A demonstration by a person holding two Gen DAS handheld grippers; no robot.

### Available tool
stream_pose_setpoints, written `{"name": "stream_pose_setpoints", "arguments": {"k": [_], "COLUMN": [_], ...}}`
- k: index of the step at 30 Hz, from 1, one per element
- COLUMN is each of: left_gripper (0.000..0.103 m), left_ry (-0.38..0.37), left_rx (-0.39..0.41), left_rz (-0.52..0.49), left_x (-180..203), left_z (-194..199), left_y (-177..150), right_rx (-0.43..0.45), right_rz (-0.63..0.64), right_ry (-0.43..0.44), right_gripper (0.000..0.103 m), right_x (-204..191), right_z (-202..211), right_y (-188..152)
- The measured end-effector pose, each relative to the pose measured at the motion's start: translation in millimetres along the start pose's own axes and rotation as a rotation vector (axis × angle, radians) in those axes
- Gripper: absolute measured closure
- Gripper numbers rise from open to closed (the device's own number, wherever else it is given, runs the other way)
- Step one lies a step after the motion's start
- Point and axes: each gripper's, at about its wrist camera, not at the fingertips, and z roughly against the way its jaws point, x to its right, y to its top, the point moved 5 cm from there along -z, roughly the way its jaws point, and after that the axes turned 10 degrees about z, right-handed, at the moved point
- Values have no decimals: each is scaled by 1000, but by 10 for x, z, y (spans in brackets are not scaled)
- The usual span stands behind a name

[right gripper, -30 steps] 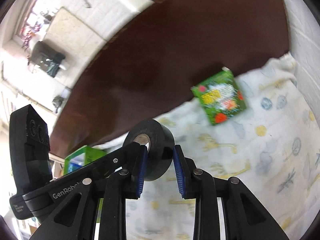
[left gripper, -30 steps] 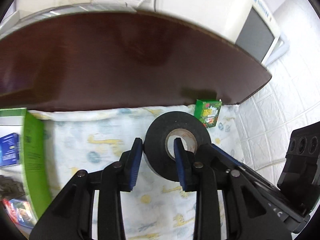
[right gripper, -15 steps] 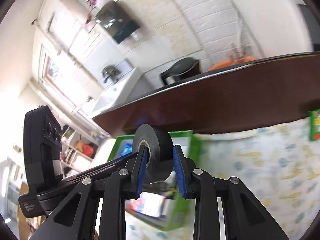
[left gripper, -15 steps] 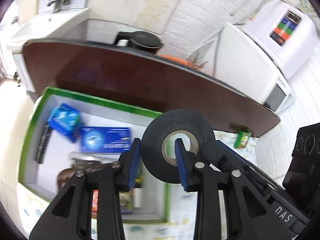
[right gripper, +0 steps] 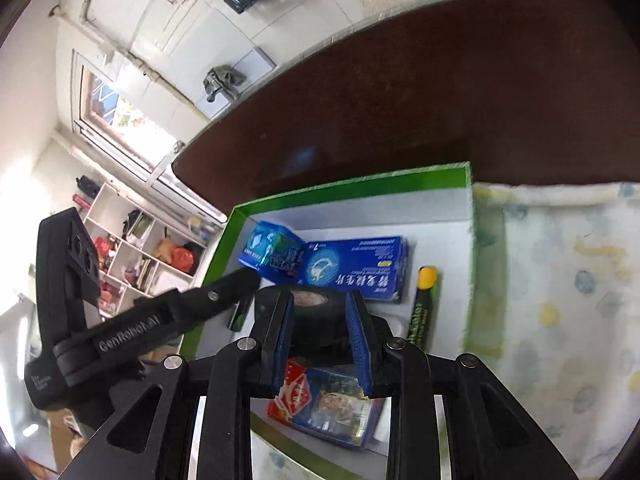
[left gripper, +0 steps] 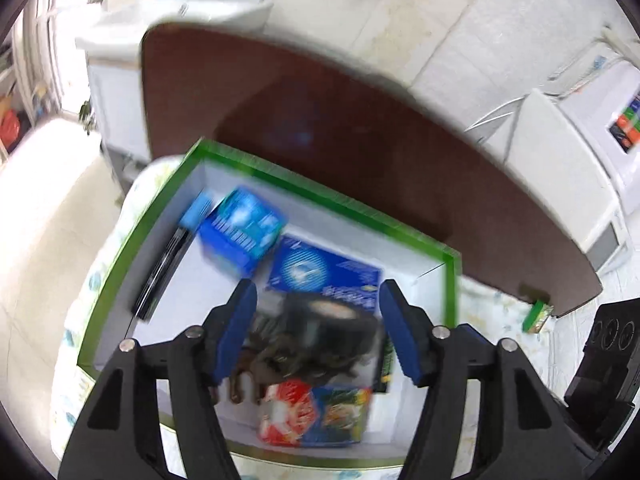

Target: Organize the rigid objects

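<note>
A dark brown wooden tabletop (right gripper: 400, 92) carried a pale printed cloth (right gripper: 560, 280) and green-rimmed cardboard box (left gripper: 328, 200). The left gripper (left gripper: 318, 336) had just spread apart; the right gripper (right gripper: 320, 344) clamped a black tape roll (right gripper: 316, 316).

A dark brown table (right gripper: 440, 92) carries a patterned cloth (right gripper: 560, 280) at three o'clock, with a green-rimmed box (right gripper: 360, 188) beside it.

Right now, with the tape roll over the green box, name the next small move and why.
Probably open the right hand-held gripper: it alone clamps the black tape roll above the green box, since the left hand-held gripper, jaws just opened, stands clear.
</note>
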Motion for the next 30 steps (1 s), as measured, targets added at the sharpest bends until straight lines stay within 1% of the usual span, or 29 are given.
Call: {"name": "stream_pose_setpoints", "arguments": {"k": [1,2,3,5,7,9,11,13,15,16,17,18,20,23,25,26,28,29,30], "left_gripper": [32,28,28,28,28,28,28,30,44,60,67,68,69,69,69,71,71,70,70], "left_ry": [-22,-50,-83,-133,-171,-213,-246,-242,-232,-214,-195,-179,-154,-152,-169,-176,-175,-196,-210], "left_rx": [14,19,13,-34,-89,-141,-181,-228,-270,-282,-288,-289,-277,-259,-249,-251,-242,-255,-272], "left_rz": [-32,-60,-89,-165,-242,-305,-335,-336,-337,-348,-361,-372,-380,-380,-378,-380,-364,-342,-321], "left_x": [177,381,527,1021,1488,1951,2335,2621,2877,2975,3065,3095,3150,3170,3194,3212,3214,3210,3206], "left_z": [60,98,149,42,-151,-391,-632,-896,-1133,-1233,-1321,-1450,-1519,-1558,-1564,-1570,-1582,-1585,-1592], "left_y": [-18,-59,-137,-355,-647,-913,-1196,-1418,-1585,-1644,-1684,-1632,-1659,-1649,-1634,-1635,-1605,-1589,-1577], "right_rx": [32,57,78,116,148,180,198,209,173,163,163,166,186,210,211,211,208,208,211], "right_rz": [-3,5,4,-22,-76,-126,-172,-197,-242,-260,-267,-267,-261,-226,-184,-169,-153,-157,-168], "right_ry": [-48,-75,-103,-158,-229,-314,-402,-446,-457,-444,-425,-413,-394,-370,-367,-365,-362,-361,-343], "right_gripper": [73,73,73,73,71,66,58,56,56,56,56,56,56,56,56,56,56,56,56], "right_x": [93,198,299,615,1003,1456,1936,2347,2737,2891,3004,3097,3232,3328,3363,3376,3418,3457,3503], "right_z": [143,310,456,841,1177,1515,1816,2052,2146,2192,2194,2190,2172,2104,2067,2045,2004,1989,1984], "right_y": [63,103,135,126,71,-51,-140,-270,-419,-457,-481,-495,-483,-411,-364,-339,-291,-269,-263]}}
